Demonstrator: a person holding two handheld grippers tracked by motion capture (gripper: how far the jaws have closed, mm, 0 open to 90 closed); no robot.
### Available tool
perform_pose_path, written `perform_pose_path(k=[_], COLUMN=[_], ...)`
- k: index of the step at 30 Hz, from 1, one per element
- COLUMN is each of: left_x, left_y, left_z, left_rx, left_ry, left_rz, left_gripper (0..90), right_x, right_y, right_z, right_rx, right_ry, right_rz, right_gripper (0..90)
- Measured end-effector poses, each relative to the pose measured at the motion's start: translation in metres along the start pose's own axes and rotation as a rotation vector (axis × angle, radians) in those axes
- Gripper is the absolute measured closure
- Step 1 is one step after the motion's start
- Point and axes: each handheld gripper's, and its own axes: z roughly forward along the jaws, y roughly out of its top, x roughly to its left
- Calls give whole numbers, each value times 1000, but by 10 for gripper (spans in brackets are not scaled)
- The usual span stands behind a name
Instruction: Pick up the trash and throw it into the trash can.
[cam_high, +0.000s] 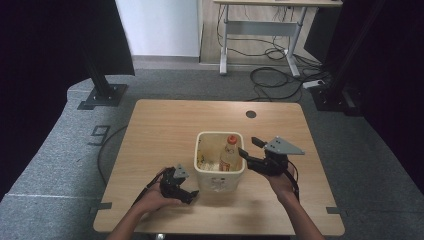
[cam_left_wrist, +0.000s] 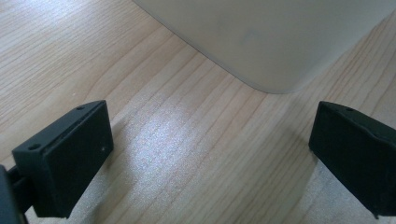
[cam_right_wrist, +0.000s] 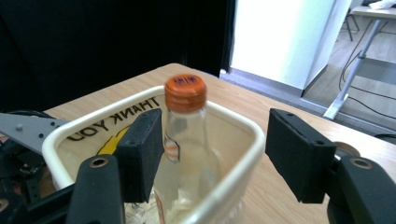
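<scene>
A pale wooden counter (cam_high: 165, 125) stands on grey carpet, with a dark round hole near its far right edge. Near its front middle sits a cream square bin (cam_high: 218, 177), printed "THANK YOU" on an inner wall as the right gripper view shows. Inside it a clear bottle (cam_high: 229, 156) with an orange cap (cam_right_wrist: 185, 93) stands upright against the bin's right side, its neck rising above the rim.

The person's two forearms come in from the near edge. The left hand (cam_high: 152, 200) lies low on the counter just left of the bin's near corner, holding the left gripper (cam_high: 186, 194) angled toward the bin's base. In the left gripper view its jaws stand wide apart with bare wood between them and the bin's rounded lower corner just ahead; they hold nothing.

The right hand (cam_high: 281, 182) is raised at the bin's right side, the right gripper (cam_high: 248, 147) pointing left over the rim toward the bottle. Its jaws are spread open, one just beside the bottle's shoulder inside the bin, the other outside the wall, not clamped on anything.
</scene>
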Motion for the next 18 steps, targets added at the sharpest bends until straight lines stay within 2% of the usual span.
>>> perform_pose_path(k=[1, 9, 15, 17, 18], left_x=[0, 0, 0, 0, 0], left_y=[0, 0, 0, 0, 0], left_z=[0, 0, 0, 0, 0], left_rx=[0, -1, -2, -2, -2], left_ry=[0, 0, 1, 1, 1], left_rz=[0, 2, 1, 1, 1], left_gripper=[0, 0, 0, 0, 0], right_x=[-2, -14, -26, -30, -34], right_y=[-6, -32, -50, -59, -70], right_z=[-7, -28, -42, -47, -52], right_rx=[-10, -7, 17, 26, 29], right_ry=[-7, -45, -78, -89, -102], right_rz=[6, 27, 50, 57, 75], right_gripper=[365, 366, 368, 368, 373])
